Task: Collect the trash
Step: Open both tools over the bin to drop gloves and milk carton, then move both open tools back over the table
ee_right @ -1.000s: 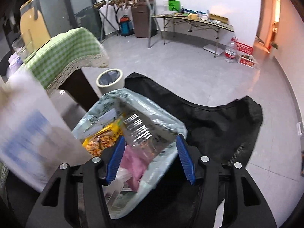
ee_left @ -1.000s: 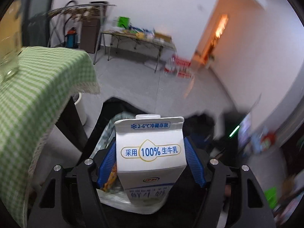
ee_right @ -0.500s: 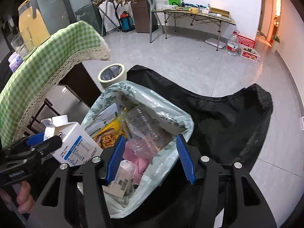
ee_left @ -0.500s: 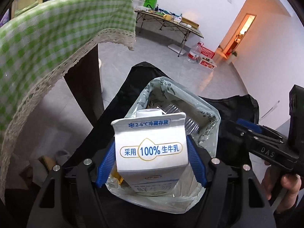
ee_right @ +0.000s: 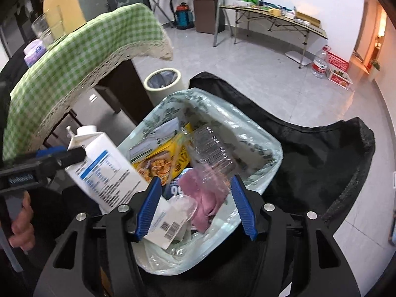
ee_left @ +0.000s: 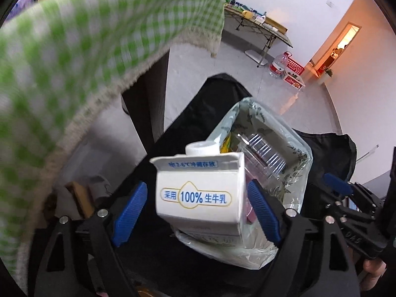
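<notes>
Milk carton released over the trash bag

The left hand-held gripper point(ee_left: 195, 212) has just been opening; the milk carton point(ee_left: 198, 193) sits loose between its jaws, above the nearly full trash bag point(ee_right: 267, 148), not yet inside.

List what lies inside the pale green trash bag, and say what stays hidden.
Inside the bag lie a clear plastic bottle, a yellow snack wrapper, pink crumpled material, and barcoded paper. Whatever lies beneath these, deeper down, is covered.

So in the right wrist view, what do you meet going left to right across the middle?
Hand on the left tongs → milk carton → yellow snack packet → clear plastic bottle → pale bag rim → black fabric.
</notes>
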Demonstrator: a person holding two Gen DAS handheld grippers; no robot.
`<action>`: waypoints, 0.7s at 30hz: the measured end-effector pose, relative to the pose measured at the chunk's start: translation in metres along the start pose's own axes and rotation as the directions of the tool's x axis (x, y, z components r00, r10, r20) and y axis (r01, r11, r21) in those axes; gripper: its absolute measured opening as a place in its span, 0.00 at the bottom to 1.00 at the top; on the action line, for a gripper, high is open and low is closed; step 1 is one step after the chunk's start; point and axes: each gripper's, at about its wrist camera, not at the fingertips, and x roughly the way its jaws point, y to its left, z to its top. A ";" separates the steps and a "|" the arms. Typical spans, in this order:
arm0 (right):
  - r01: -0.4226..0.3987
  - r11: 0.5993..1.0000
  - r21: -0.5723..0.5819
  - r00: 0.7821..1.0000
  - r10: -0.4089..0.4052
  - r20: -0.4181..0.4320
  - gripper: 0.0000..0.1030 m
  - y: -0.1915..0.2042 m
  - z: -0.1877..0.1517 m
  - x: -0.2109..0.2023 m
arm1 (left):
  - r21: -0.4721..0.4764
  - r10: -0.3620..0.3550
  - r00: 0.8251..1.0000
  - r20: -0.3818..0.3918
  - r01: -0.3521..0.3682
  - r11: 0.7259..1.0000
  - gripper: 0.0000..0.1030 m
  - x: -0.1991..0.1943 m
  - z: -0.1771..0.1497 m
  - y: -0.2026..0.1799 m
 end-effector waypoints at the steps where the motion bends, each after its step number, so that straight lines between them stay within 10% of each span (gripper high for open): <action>1: -0.001 1.000 -0.004 1.000 0.001 0.002 0.55 0.001 0.001 -0.001 | 0.004 0.005 1.000 0.015 -0.006 1.000 0.78 -0.008 0.001 0.001; 10: 0.005 1.000 -0.003 0.997 -0.005 0.080 0.55 0.009 0.023 -0.033 | -0.040 -0.003 0.982 0.190 0.010 0.999 0.82 -0.098 0.011 0.011; 21: -0.008 0.994 -0.106 0.970 0.034 0.241 0.60 0.072 0.053 -0.099 | 0.004 0.024 0.897 0.442 -0.029 1.000 0.91 -0.244 -0.018 0.030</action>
